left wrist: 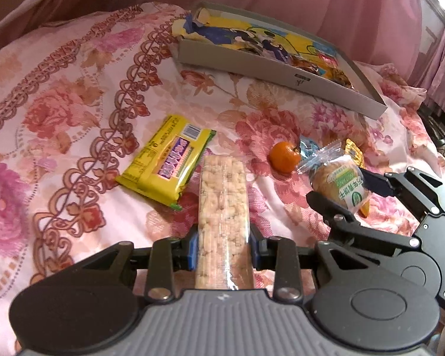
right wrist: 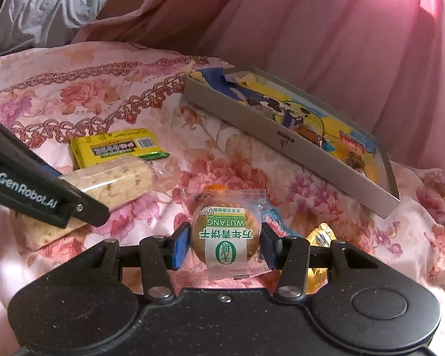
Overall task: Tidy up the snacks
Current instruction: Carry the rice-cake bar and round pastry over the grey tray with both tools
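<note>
Left tool clamped across the near end of a long puffed-rice bar in clear wrap, right tool pinched on a round wrapped biscuit with a green-and-white label, both low over the floral bedspread, probably gripped for carrying to the shallow grey box beyond, already lined with colourful packets. Left loose on the bed: yellow packet, small orange, gold-wrapped sweet.

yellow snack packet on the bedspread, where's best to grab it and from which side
Take the yellow snack packet across its narrow width near the middle, tool coming from above. It lies flat on the bedspread, long and thin. Its right edge sits close to the rice bar, so watch that side.
</note>
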The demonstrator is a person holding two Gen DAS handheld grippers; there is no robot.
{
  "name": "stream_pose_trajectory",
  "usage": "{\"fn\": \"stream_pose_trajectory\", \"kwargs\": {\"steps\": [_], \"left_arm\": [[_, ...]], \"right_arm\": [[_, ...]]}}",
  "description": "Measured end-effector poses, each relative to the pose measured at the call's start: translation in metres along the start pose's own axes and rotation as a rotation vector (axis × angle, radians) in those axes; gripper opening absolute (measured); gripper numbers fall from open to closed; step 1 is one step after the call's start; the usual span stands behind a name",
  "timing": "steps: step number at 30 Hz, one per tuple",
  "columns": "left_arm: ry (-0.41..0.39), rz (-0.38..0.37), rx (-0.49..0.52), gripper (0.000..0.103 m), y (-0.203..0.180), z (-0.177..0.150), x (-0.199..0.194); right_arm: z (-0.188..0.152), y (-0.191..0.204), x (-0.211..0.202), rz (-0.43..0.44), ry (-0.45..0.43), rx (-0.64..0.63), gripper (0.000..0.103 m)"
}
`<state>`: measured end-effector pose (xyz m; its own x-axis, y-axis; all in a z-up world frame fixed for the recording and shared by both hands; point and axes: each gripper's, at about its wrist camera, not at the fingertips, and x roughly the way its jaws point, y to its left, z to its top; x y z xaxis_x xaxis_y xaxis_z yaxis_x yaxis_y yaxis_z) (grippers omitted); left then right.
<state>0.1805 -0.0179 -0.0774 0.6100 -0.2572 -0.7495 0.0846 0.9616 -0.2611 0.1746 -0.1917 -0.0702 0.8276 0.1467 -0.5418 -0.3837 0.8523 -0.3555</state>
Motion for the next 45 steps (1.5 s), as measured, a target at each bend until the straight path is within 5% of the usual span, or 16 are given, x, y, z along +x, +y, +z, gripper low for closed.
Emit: {"fn": "stream_pose_trajectory", "kwargs": {"steps": [5,13,18,24,32,45], "left_arm": [[0.001,0.01,0.003,0.035,-0.003,0.004,-0.007],[0.105,-0.045,-0.132,0.035,0.005,0.013,-0.004],[0.097,-0.151,-0.19,0.035,0.002,0.023,-0.007],[0.018,-0.193,-0.114,0.035,-0.022,0.048,-0.002],[-0.162,-0.09,0.019,0.035,-0.065,0.081,-0.004],[-0.369,-0.028,0.054,0.035,-0.12,0.17,0.044]], "right_arm": [[0.004,-0.003,-0.006,-0.008,-0.036,0.016,0.051],[0.01,-0.007,-0.009,-0.008,-0.087,0.009,0.051],[0.014,-0.021,-0.014,-0.04,-0.128,0.049,0.051],[0.014,-0.047,-0.016,-0.114,-0.158,0.137,0.051],[0.014,-0.094,-0.008,-0.204,-0.206,0.259,0.051],[0.029,-0.153,0.022,-0.324,-0.347,0.351,0.051]]}}
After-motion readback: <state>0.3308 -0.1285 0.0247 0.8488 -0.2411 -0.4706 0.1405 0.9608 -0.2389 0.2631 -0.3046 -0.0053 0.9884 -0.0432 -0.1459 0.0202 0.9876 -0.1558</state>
